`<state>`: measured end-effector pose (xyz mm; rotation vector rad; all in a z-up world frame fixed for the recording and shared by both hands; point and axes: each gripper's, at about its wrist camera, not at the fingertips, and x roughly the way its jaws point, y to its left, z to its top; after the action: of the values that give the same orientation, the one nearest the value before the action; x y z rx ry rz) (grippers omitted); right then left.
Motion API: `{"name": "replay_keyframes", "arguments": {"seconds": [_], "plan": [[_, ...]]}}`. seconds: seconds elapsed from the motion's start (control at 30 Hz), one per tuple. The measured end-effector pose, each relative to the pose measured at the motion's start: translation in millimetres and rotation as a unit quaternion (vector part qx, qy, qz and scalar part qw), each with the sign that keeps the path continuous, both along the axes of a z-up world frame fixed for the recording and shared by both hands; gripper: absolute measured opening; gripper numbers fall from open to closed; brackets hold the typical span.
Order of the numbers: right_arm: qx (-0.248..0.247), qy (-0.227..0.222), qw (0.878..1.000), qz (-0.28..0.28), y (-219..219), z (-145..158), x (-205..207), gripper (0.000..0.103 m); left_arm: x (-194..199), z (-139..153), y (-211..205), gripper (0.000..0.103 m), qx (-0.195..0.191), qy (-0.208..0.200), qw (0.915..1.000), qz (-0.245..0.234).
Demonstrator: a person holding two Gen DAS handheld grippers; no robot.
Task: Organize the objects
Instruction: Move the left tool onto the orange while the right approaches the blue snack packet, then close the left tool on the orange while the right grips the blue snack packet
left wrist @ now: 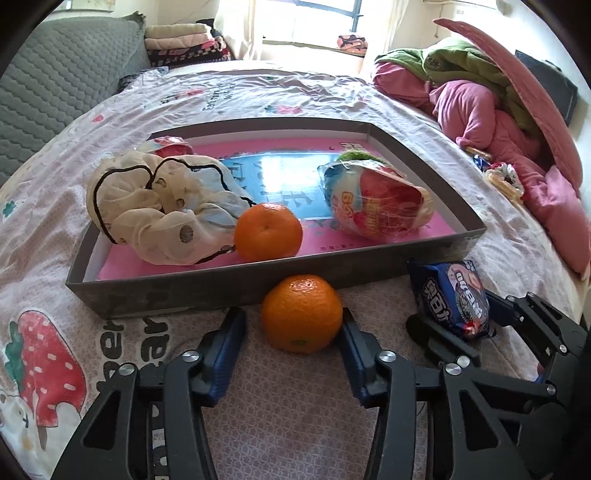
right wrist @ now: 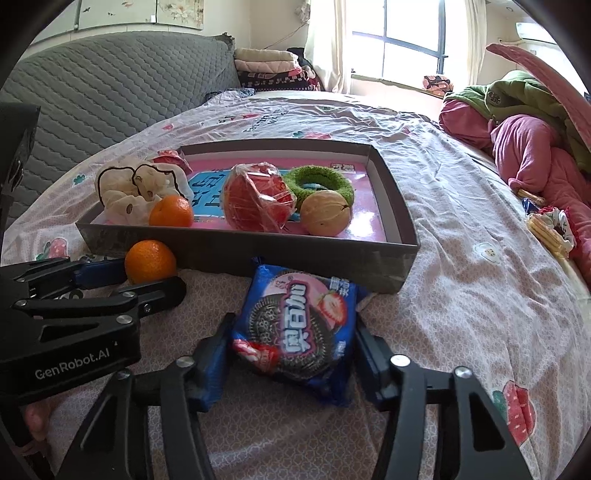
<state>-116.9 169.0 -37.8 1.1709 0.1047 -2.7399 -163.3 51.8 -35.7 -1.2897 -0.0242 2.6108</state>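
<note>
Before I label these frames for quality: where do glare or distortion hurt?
Left wrist view: the window is blown out, glare whitens the blue print on the tray floor, fisheye bends its rim. Right wrist view: the window is also overexposed; corners vignette black.

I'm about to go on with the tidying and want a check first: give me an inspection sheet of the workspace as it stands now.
Surface: bed sheet with a strawberry print, wrinkled.
Job's things: grey tray holds an orange, a cream scrunchie, a green scrunchie, a wrapped red snack and a pale round fruit. A second orange and a blue cookie pack lie on the sheet in front of the tray.
Clutter: small scrunchies and snacks by the pink bedding.
Grippers: left claw straddles the second orange, right claw the cookie pack; contact unclear.
Cables: nothing seen.
Surroundings: grey headboard, folded blankets, window.
</note>
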Motion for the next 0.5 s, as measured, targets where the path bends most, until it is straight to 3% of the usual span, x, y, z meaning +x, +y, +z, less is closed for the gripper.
{"name": "replay_keyframes", "arguments": {"seconds": [0.13,0.5], "plan": [[-0.025,-0.003,1.0,-0.004,7.1,1.8,-0.9,0.055,1.9,1.3,3.2,0.039,0.002,0.004,1.0,-0.009],[-0.037,0.0,0.999,-0.005,9.9,4.5,-0.8,0.054,4.8,4.7,1.7,0.039,0.014,0.003,0.9999,-0.007]]}}
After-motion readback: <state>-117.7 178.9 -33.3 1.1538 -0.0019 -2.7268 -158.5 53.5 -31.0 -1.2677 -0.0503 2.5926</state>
